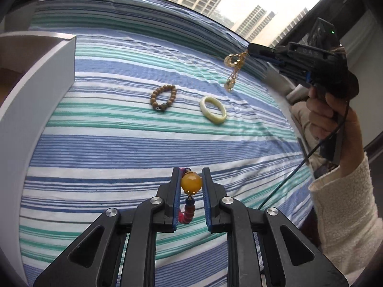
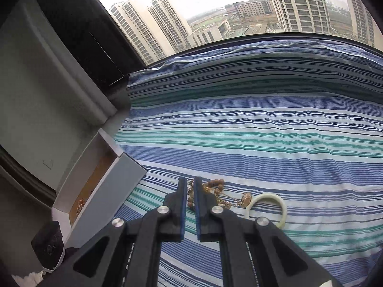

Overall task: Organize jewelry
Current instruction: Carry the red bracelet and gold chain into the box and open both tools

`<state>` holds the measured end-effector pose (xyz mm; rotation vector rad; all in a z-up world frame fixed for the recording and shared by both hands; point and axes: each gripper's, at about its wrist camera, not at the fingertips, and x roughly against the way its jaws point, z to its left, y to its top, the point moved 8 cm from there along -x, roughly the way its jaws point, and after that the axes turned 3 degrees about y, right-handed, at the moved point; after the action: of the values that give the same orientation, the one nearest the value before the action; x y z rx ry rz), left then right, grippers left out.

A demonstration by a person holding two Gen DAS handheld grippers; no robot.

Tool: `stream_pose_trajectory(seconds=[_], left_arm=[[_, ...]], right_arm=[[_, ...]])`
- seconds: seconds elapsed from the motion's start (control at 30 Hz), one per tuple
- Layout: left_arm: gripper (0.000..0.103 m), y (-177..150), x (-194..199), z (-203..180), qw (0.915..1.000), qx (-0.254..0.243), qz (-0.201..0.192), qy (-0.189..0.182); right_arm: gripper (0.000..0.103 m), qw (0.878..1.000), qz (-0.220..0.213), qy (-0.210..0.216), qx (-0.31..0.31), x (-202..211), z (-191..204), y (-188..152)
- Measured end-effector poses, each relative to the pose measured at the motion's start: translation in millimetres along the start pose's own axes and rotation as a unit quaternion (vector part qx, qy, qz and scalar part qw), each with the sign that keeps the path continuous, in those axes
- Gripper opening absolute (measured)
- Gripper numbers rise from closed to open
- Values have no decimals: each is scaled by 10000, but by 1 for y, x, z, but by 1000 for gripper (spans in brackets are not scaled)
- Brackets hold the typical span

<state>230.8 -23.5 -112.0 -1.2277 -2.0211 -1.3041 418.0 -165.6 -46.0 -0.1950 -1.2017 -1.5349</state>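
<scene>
A bedsheet (image 1: 119, 148) striped in blue, white and teal carries a brown wooden bead bracelet (image 1: 163, 97) and a cream bangle (image 1: 213, 110). A gold necklace (image 1: 235, 68) hangs from the black right gripper (image 1: 251, 47), whose pads are blue. An amber-yellow bead on a red-and-blue bracelet (image 1: 191, 183) sits in the black left gripper (image 1: 191, 181). A white box (image 2: 100, 181) shows a tan lining; the sleeve (image 1: 344, 217) is cream.

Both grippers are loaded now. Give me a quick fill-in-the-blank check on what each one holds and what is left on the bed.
1. The left gripper is shut on a bracelet with a large ____ bead.
2. The gold necklace hangs from the ____ gripper.
3. Lying on the striped bedsheet beside the wooden bead bracelet is a cream ____.

Missing words: yellow; right; bangle
</scene>
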Motion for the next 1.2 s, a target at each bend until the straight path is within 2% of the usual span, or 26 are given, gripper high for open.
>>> stream_pose_trajectory(seconds=[0.2,0.4,0.5,0.63,0.77,0.9,1.07,1.2], left_arm=[[15,-1,48,0,9987,451,-193,-165],[15,-4,117,22,9935,953,-560,-264],[15,-5,157,45,9899,1135,-843,-78],[15,-4,210,88,9819,1356,-1274,350],[15,-2,247,138,9703,1596,-1584,893],[15,0,262,190,9604,1782,-1673,1336],[15,12,247,257,9535,1981,-1490,1716],[15,27,222,303,9499,2124,-1279,1904]], right_arm=[[6,9992,-209,234,251,40,49,-22],[6,9966,-178,542,594,53,106,-44],[6,9935,-168,773,824,50,142,-47],[6,9877,-145,1080,1118,39,198,-45],[6,9812,-87,1359,1366,15,255,-38],[6,9761,42,1586,1484,-25,307,-32],[6,9738,260,1553,1639,-89,346,-27],[6,9764,454,1293,1668,-144,348,-21]])
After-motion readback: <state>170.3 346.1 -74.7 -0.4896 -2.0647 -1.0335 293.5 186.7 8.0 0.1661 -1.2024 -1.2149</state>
